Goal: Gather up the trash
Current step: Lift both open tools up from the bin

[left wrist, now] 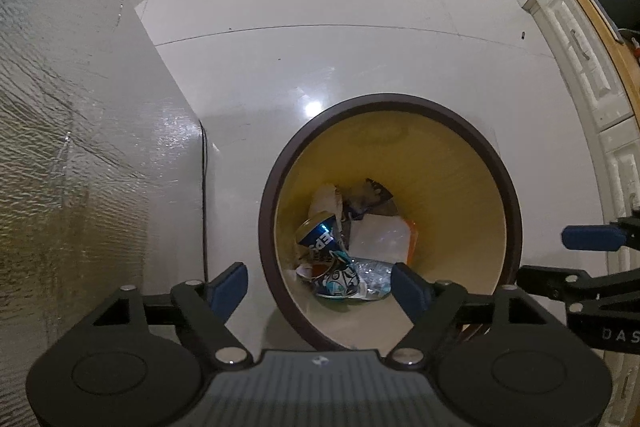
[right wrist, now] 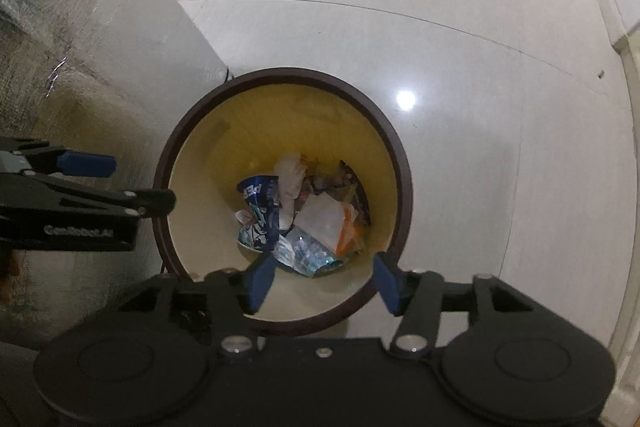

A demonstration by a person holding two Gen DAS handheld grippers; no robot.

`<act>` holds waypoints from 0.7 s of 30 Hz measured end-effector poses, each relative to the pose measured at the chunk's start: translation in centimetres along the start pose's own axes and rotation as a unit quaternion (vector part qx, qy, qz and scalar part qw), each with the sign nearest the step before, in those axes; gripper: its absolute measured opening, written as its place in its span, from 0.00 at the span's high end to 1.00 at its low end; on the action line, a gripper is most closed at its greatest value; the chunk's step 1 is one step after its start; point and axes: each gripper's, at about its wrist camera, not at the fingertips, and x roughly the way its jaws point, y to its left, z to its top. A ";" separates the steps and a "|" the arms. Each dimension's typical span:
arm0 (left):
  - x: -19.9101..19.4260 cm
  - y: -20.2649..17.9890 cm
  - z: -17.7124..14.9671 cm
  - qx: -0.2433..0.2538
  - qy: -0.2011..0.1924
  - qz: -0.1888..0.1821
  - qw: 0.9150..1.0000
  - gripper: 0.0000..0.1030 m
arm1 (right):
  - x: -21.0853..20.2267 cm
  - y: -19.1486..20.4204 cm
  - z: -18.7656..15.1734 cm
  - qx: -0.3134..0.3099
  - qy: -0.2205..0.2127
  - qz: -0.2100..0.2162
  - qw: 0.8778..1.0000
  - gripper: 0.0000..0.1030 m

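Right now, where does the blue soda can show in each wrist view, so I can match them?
Left wrist view: blue soda can, low centre, on the left side of the pile in the bin, just above the cup.
Right wrist view: blue soda can, centre, also on the left of the pile.
Shared landmark: the bin's dark brown rim.

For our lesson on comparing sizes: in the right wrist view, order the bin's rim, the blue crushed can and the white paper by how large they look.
1. Bin's rim, clearly largest.
2 and 3. Blue crushed can and white paper: they look alike, partly overlapped by other trash, so unranked.
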 end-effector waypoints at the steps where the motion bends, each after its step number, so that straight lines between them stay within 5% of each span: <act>1: -0.1 0.0 0.0 0.000 0.000 0.001 1.000 0.18 | 0.0 -0.1 -0.2 0.003 0.001 0.000 1.000 0.41; 5: -0.6 0.3 -0.1 -0.001 -0.003 0.002 1.000 0.08 | -0.5 -0.7 -0.9 0.007 -0.003 -0.005 1.000 0.29; 10: -1.4 0.6 -0.6 0.002 -0.012 0.004 1.000 0.02 | -1.3 -1.5 -1.5 0.031 -0.027 -0.004 0.999 0.02; 21: -3.7 0.5 -1.9 0.008 -0.028 -0.003 1.000 0.00 | -2.9 -2.5 -2.3 0.064 -0.053 -0.007 0.997 0.00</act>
